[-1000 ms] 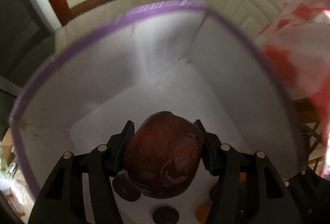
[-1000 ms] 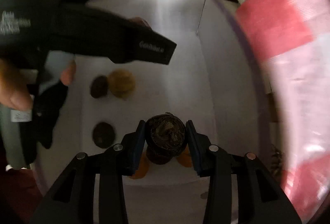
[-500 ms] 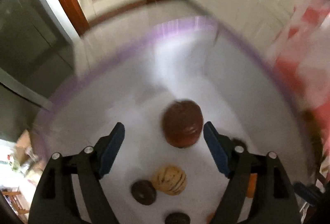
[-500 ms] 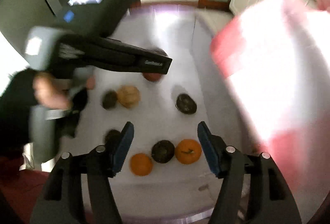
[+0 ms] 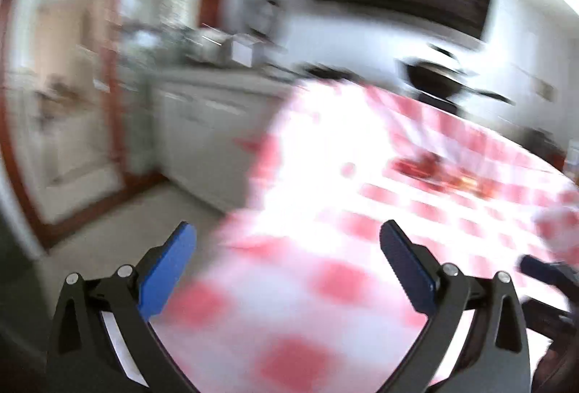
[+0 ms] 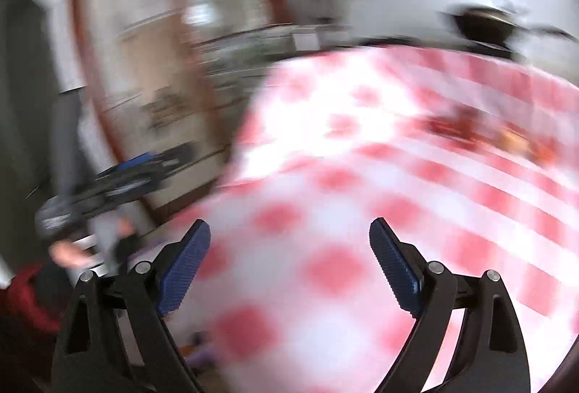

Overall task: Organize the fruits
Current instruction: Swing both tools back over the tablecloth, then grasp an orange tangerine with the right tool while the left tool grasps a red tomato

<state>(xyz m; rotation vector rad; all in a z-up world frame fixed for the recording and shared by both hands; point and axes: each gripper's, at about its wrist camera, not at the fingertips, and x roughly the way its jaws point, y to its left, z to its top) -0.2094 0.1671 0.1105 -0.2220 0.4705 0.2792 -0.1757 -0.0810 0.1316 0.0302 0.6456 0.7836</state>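
Both views are smeared by motion. My left gripper (image 5: 286,233) hangs over the near edge of a table with a red-and-white checked cloth (image 5: 325,302); its jaws are opening and nothing is between them. My right gripper (image 6: 289,230) is over the same cloth (image 6: 362,176), its jaws also opening and empty. A blurred cluster of red and orange fruit (image 5: 434,172) lies far back on the cloth at the right, and shows again as fruit (image 6: 470,132) in the right wrist view. There the left gripper (image 6: 119,179) appears at the left, held by a hand (image 6: 68,253).
White kitchen cabinets (image 5: 202,125) and a counter with small appliances run behind the table's left edge. A dark pan (image 5: 438,81) sits beyond the table's far side. A wooden door frame (image 6: 94,96) and pale floor (image 5: 119,223) lie to the left.
Both grippers let go of their fruit inside the purple-rimmed white basket, opened wide, then rose and swung away. Both views now face the checked table; the basket is out of sight.
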